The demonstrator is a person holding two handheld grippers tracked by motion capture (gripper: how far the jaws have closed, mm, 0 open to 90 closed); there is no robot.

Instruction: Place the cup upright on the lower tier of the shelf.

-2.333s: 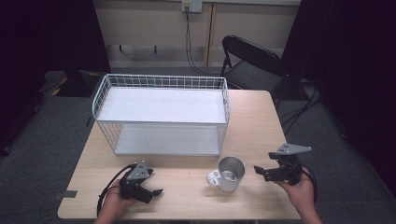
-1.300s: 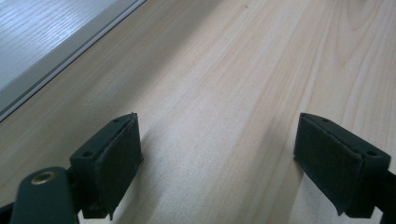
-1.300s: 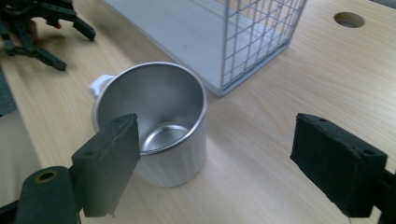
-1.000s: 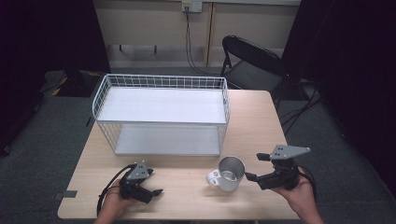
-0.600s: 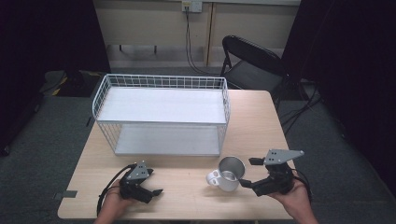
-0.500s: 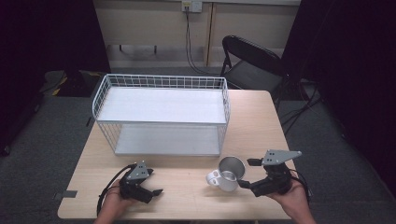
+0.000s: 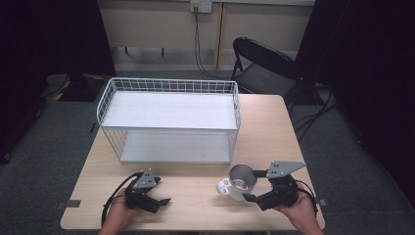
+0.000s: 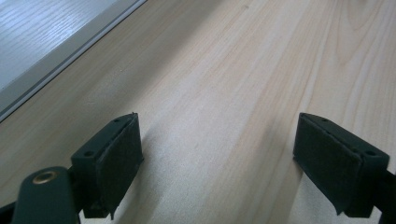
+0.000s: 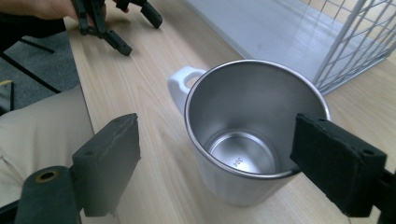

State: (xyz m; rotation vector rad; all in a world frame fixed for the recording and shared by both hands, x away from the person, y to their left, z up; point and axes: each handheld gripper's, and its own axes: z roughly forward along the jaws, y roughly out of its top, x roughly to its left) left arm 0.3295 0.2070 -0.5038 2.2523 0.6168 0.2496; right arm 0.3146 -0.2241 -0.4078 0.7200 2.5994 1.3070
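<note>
Mug (image 7: 240,182) now bracketed: I have brought right gripper (image 7: 255,188) in from table's right, jaws wide, nothing held. Left gripper (image 7: 155,197) idle, open, empty. Closing comes next.

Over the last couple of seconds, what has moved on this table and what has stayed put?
The right gripper has come down and in toward the mug, from off to its right to open jaws flanking it, one at the rim; nothing is gripped yet. The mug, the wire basket and the left gripper, open over bare table, have stayed where they were.
</note>
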